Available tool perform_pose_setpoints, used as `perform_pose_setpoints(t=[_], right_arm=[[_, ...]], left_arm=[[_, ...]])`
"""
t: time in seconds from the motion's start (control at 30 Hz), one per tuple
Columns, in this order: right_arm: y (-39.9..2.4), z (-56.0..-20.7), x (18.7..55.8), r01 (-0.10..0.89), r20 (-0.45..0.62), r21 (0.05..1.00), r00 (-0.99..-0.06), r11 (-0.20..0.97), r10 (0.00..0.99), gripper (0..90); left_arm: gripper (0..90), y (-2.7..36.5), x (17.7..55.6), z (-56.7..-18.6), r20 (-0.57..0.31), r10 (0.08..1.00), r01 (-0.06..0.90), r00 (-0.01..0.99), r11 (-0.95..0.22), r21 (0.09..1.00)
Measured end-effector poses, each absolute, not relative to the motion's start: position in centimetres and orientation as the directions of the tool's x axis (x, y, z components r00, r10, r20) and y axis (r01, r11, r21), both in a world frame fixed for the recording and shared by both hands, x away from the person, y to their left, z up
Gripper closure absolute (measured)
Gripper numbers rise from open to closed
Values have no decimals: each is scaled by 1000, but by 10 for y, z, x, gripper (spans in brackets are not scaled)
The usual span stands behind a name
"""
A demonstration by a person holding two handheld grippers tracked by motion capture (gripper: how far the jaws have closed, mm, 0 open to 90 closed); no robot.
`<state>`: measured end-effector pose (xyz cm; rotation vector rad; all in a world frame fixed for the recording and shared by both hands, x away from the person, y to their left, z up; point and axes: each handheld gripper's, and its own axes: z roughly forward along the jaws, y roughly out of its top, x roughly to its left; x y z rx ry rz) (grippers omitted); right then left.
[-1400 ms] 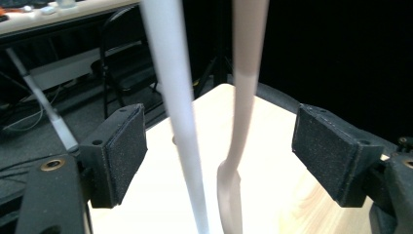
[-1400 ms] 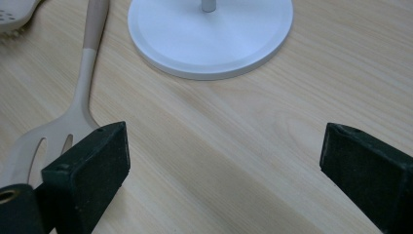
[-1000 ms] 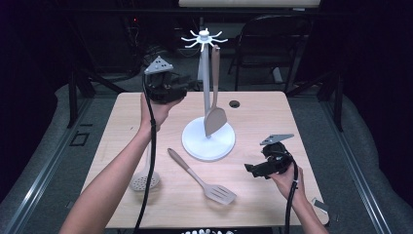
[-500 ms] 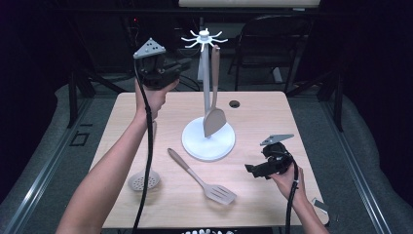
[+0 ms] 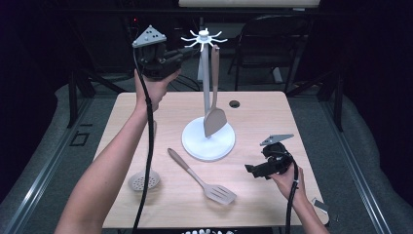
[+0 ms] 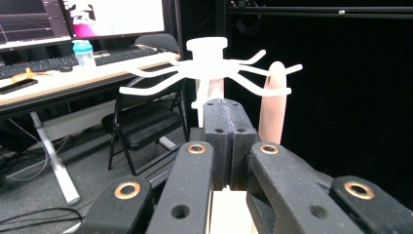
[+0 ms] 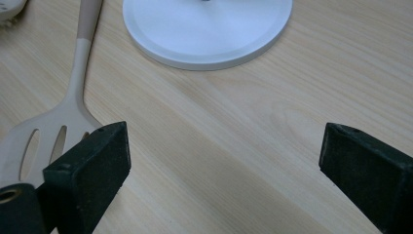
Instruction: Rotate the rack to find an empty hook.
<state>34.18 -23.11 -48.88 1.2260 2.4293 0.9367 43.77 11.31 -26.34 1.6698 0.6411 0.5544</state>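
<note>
The white plastic utensil stand with a ring of curved hooks at its top (image 5: 203,39) stands on its round white base (image 5: 208,141) near the middle of the pale wooden surface (image 5: 272,117). One beige spatula with a solid blade (image 5: 214,117) hangs from a hook, its blade just above the base, so the work in hand looks like hanging the utensils up.

The left hand-held gripper (image 5: 182,54) is raised level with the hooks, just beside them. In the left gripper view its jaws are clenched flat together with nothing between them (image 6: 225,146), which suits a hand that has let a utensil go onto its hook.

Two utensils lie flat on the surface: a beige slotted turner (image 5: 202,176) in front of the base and a round perforated skimmer (image 5: 144,180) to its left, partly under the left forearm.

The right hand-held gripper (image 5: 255,170) rests low at the right, jaws spread wide and empty, pointed toward the turner's blade (image 7: 34,146), probably its next pick.
</note>
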Motion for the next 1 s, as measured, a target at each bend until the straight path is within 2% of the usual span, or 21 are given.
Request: perform_pose_setpoints(t=[1.0], right_arm=[[-230, -490, 342, 624, 54, 641, -618, 447, 785, 43]], left_arm=[[900, 117, 459, -258, 19, 730, 136, 684, -153, 979]])
